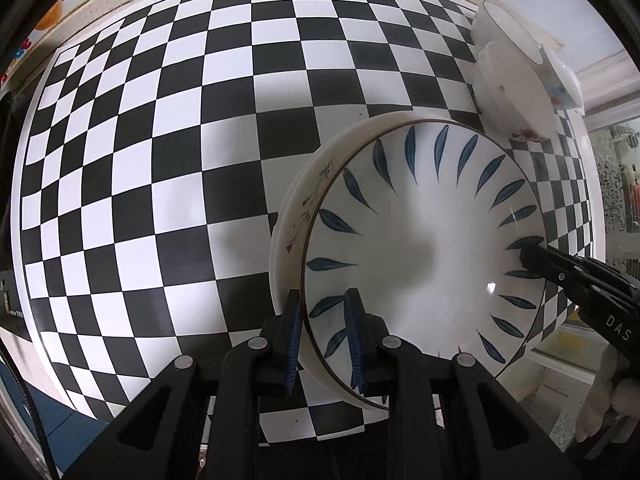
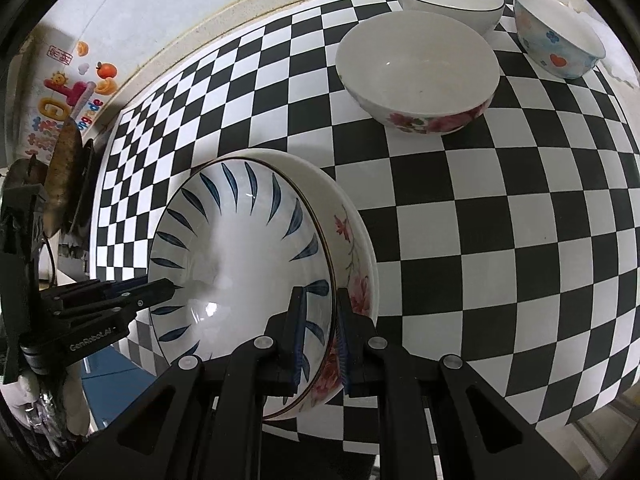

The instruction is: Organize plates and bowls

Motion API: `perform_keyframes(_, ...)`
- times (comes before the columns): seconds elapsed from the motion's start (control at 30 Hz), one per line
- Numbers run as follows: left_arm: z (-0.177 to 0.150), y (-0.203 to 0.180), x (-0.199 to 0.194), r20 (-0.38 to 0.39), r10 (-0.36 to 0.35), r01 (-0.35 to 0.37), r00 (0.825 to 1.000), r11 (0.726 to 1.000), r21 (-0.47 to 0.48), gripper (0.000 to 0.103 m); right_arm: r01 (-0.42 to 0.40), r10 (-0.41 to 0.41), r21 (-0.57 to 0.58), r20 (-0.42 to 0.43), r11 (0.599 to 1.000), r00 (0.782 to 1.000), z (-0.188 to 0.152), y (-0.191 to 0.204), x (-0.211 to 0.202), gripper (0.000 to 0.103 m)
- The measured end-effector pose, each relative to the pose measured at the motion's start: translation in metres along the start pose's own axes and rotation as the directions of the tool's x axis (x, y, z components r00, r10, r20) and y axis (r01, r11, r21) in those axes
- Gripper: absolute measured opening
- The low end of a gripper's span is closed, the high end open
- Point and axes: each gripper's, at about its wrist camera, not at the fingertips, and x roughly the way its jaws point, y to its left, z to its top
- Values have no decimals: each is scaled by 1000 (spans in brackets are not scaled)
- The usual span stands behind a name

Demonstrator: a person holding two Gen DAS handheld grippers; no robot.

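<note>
In my left wrist view, my left gripper (image 1: pixel 325 340) sits at the bottom centre of the frame with its two blue-padded fingers (image 1: pixel 294 344) drawn close together across the rim of the blue-leaf plate (image 1: pixel 420 240). One pad is outside the rim and one inside, so I am pinching that edge. The plate fills the lower right of the frame and rests nested in a white floral plate (image 1: pixel 296 216), whose rim shows as a crescent along its left side. Both lie on the checkered table (image 1: pixel 160 140).

My right gripper (image 1: pixel 532 258) enters from the right edge of that view, its black tip on the plate's far rim. From the right wrist camera, my right gripper (image 2: pixel 319 336) is at bottom centre, narrowed to a slim gap that straddles the rims of the blue-leaf plate (image 2: pixel 240 264) and the floral plate (image 2: pixel 356 264) together, one finger (image 2: pixel 298 332) over the leaf pattern and the other against the floral wall outside. My left gripper (image 2: pixel 160 292) shows at the left of this frame, clamped on the opposite rim.

At the upper right of the right wrist view stand three bowls, well apart from the plates: a flowered bowl (image 2: pixel 420 76), a dark-rimmed white bowl (image 2: pixel 448 0) behind it, and a pale blue bowl (image 2: pixel 560 36) at the far right.
</note>
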Motion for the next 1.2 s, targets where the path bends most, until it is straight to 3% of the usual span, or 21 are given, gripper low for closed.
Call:
perform_keyframes(0.43,1,2,1,-17,-5,5,1000,1000,-20,19,59,-57,38,-51,998,997,2,-3,13,18)
perform_keyframes(0.73,-2,6,-17,11,-4,4,1000,999,-32,19,83,-82,56,-15,995,997,-2,3,-6,18)
perform_keyframes(1.2,-43,-19,-146,167,8,-20,986,997,72,19,123,-128,43,138,991,982,-47,59,-128,18)
